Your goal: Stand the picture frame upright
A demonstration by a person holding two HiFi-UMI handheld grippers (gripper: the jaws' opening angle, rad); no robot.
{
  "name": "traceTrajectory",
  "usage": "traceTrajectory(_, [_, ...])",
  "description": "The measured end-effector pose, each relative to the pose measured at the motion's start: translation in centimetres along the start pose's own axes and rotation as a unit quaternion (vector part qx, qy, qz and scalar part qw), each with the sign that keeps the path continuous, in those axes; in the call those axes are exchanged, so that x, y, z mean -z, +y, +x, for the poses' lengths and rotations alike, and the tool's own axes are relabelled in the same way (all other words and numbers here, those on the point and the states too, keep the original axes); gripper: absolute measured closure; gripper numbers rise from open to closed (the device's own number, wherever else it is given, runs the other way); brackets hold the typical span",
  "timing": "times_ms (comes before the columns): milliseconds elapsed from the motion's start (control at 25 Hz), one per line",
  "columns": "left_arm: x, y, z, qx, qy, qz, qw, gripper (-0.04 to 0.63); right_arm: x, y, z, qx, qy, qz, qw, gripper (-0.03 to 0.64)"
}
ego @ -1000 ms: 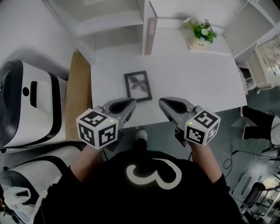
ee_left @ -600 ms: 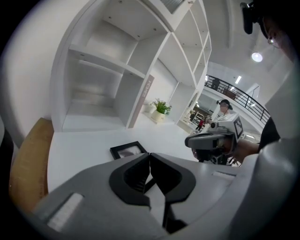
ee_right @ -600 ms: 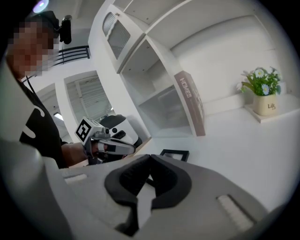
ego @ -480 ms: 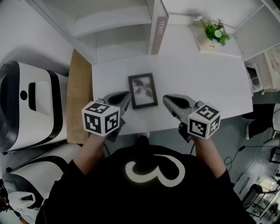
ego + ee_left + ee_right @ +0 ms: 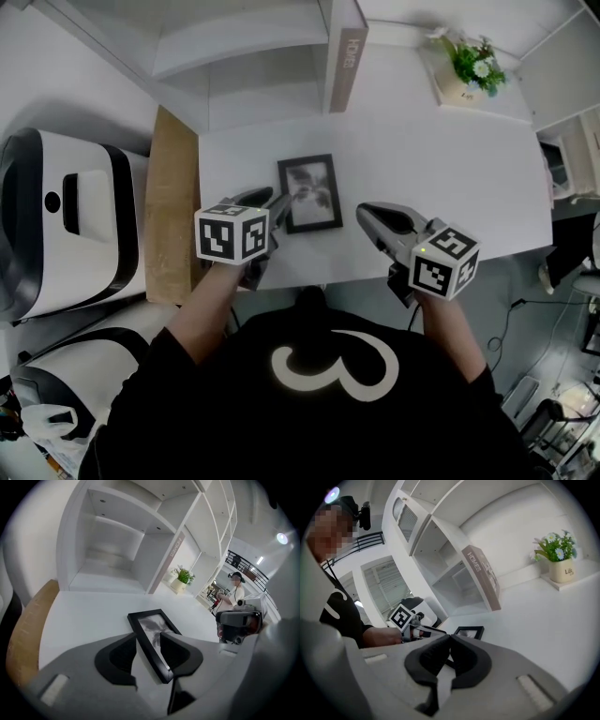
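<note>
The head view looks steeply down from above the person onto the white table (image 5: 422,178). The left gripper view sits low and close over the picture frame (image 5: 152,630), facing the shelves (image 5: 112,550); the right gripper view, also low, looks across the table from farther off. All three share the frame and the potted plant (image 5: 558,562).

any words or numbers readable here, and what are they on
"HOMES": down the spine of the tall book leaning in the shelf.
"Life": on the flower pot; a smaller line beneath it is too small to read.
"3": a large white figure on the person's black shirt, seen lying on its side; it may only be a shape.
</note>
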State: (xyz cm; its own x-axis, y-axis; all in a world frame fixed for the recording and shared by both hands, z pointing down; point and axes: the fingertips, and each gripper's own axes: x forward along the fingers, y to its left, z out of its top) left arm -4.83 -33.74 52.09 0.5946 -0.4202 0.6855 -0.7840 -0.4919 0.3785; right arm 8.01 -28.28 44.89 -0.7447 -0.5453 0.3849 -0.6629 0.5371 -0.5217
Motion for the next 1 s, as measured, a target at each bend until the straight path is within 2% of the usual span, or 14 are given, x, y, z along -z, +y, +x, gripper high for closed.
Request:
traceTrajectory(480, [1.9, 0.4, 2.8, -0.048, 0.034, -0.016, 0.9981, 0.454, 2.4, 0.2, -1.5, -0.012, 0.008, 0.022, 1.0, 0.614])
traceTrajectory(600, [1.8, 0.3, 3.0, -0.054, 0.037, -0.017, 0.9977, 0.472, 2.7, 0.3, -1.8, -0.01, 0.009, 0.022, 1.0, 0.614])
traceTrajectory(1000, [1.9, 0.2, 2.8, -0.075, 0.035, -0.012, 0.9965, 0.476, 3.9, 1.0, -2.9, -0.014, 0.013, 0.023, 1.0, 0.614])
